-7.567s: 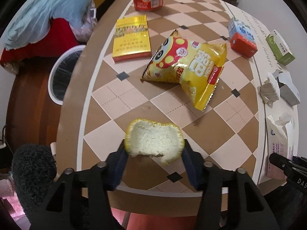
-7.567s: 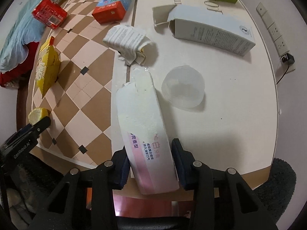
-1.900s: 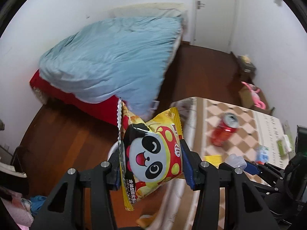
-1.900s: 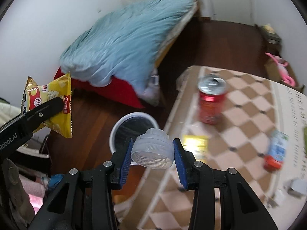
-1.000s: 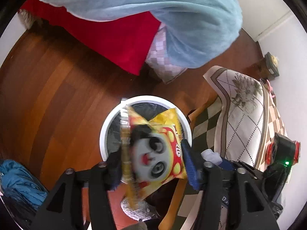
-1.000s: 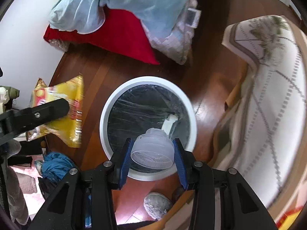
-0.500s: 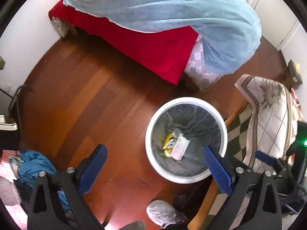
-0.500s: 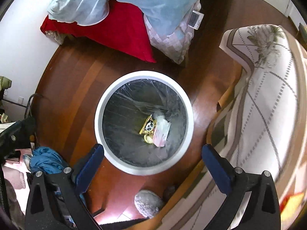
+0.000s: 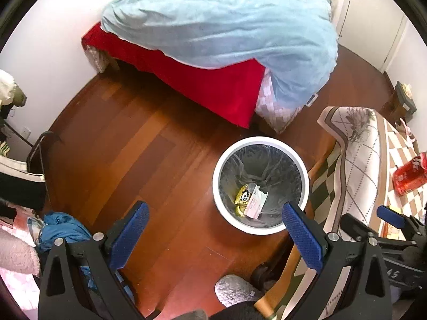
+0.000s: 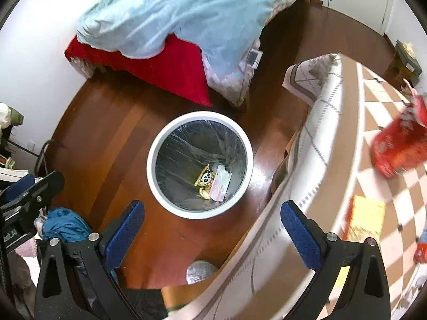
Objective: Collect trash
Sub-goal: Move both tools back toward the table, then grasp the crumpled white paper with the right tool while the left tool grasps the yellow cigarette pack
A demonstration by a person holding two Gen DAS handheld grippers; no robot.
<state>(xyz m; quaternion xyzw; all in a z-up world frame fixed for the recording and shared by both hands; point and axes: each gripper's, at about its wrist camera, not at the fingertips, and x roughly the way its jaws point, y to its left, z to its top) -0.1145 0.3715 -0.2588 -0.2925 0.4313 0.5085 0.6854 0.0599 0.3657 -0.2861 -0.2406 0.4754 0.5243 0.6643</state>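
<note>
Both grippers hang above a round white waste bin (image 9: 261, 184) lined with a clear plastic bag, standing on the reddish wooden floor (image 9: 128, 154) between a bed and the cloth-covered surface (image 10: 347, 138). The left gripper (image 9: 213, 229) has its blue-padded jaws spread wide with nothing between them; the right gripper (image 10: 210, 226) is likewise wide apart and empty.

At the bottom of the bin lie the yellow snack bag with a panda face (image 9: 244, 196), a white and pink paper packet (image 9: 256, 204) touching it, and what looks like a clear plastic cup (image 10: 214, 167) just behind them, too small to tell for sure.

On the checkered brown and cream tablecloth, a red drink can (image 10: 400, 144) stands near the far edge, blurred in the right wrist view, and a flat yellow box (image 10: 365, 218) lies closer. The bed carries a light blue duvet (image 9: 226, 18) over a red sheet (image 9: 202, 80). A grey slipper (image 9: 234, 290) sits on the floor below the bin.
</note>
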